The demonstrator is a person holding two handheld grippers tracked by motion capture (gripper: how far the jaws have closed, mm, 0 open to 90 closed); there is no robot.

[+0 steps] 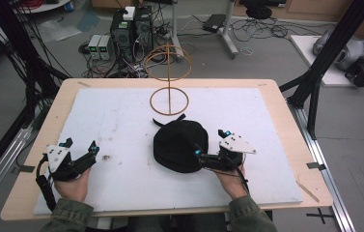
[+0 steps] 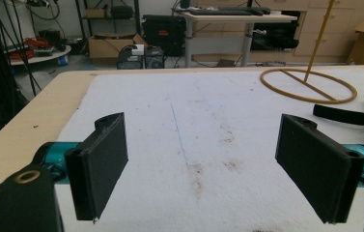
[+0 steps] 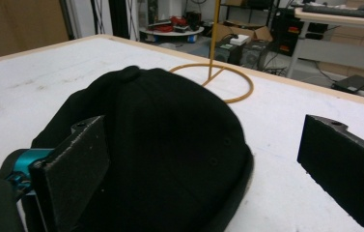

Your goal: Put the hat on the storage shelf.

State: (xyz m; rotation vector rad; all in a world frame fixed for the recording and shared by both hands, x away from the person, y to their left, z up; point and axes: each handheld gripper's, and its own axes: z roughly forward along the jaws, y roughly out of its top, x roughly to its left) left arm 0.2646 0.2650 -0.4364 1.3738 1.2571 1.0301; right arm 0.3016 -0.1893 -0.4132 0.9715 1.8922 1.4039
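Observation:
A black cap (image 1: 179, 145) lies crown up in the middle of the white mat (image 1: 117, 121). In the right gripper view the cap (image 3: 170, 135) is close up, its button on top. My right gripper (image 1: 212, 143) is open at the cap's right side: one jaw rests over the crown, the other stands off it above the mat, and the rim lies between them (image 3: 208, 159). My left gripper (image 1: 81, 144) sits open near the mat's front left with nothing between its jaws (image 2: 203, 145). The cap's strap (image 2: 343, 113) shows at the right edge of the left gripper view.
A yellow wire stand (image 1: 169, 101) with a ring base, a thin post and an upper ring (image 1: 168, 63) stands just behind the cap, also seen as a ring base (image 2: 310, 87) (image 3: 218, 79). The wooden table (image 1: 59, 106) borders the mat. Computers and cables crowd the floor beyond.

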